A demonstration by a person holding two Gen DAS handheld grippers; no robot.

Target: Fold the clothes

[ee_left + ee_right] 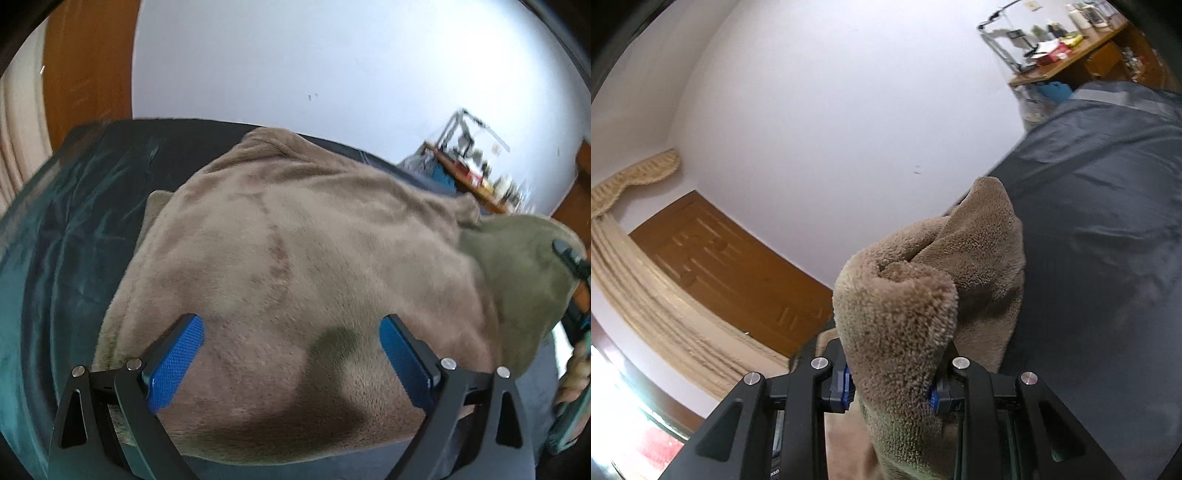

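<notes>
The tan fleece garment (295,266) is lying spread on the dark-sheeted bed (74,229), running away from the left tongs (291,354), which are hovering spread over its near edge. The right tongs (892,387) are pinching its raised right-hand corner. White wall (831,110), wooden door (731,266) behind.

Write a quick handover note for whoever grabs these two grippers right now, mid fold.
Left gripper: open, holding nothing, poised just above the near part of the brown fleece garment.
Right gripper: shut on a bunched piece of the garment's right side, lifted off the bed.
The garment lies mostly spread on the dark bedspread.
Done: one edge picked up. No finished fold shows yet.
Left: probably carry the lifted part across, release, then fold and smooth the rest.
</notes>
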